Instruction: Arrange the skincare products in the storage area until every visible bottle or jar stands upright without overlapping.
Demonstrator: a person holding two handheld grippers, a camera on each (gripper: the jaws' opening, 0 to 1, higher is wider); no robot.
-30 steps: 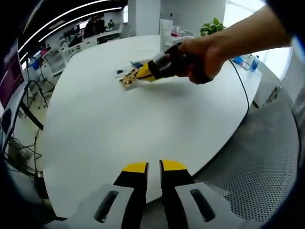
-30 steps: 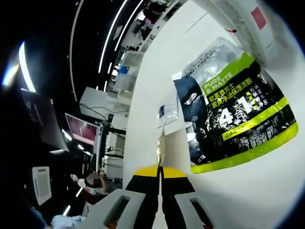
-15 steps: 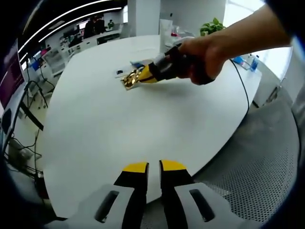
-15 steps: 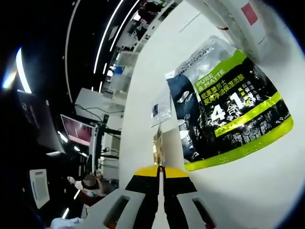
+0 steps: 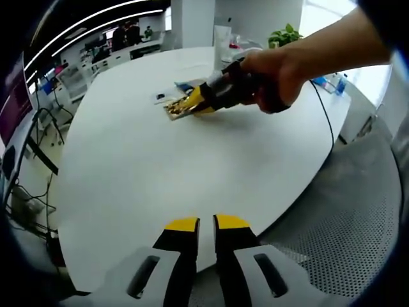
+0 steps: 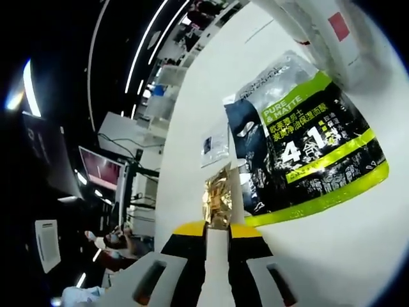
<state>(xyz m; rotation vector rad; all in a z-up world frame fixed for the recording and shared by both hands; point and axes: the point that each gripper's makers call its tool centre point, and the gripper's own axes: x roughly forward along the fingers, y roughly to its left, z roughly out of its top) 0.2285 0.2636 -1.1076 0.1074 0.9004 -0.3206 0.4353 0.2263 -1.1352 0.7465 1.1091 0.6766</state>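
Observation:
A small gold foil sachet (image 6: 219,195) lies flat on the white table (image 6: 319,256), just past the tips of my right gripper (image 6: 217,231). Its jaws stand a little apart with the sachet's near edge at the gap. To the right of it lies a large black and green pouch (image 6: 307,153), and behind it a small pale sachet (image 6: 216,148). In the left gripper view a hand holds the right gripper (image 5: 203,97) low over the table, the gold sachet (image 5: 177,107) at its tips. My left gripper (image 5: 199,224) hangs over the table's near edge, jaws together and holding nothing.
A white box with a red label (image 6: 332,32) stands beyond the pouch. At the far side of the table (image 5: 160,179) are a plant (image 5: 284,37), small bottles (image 5: 335,83) and a black cable (image 5: 324,112). A grey perforated chair (image 5: 345,224) stands at the right.
My right gripper's jaws have parted, and the gold sachet, held edge-on before, now lies flat with its face showing. The left gripper has not moved.

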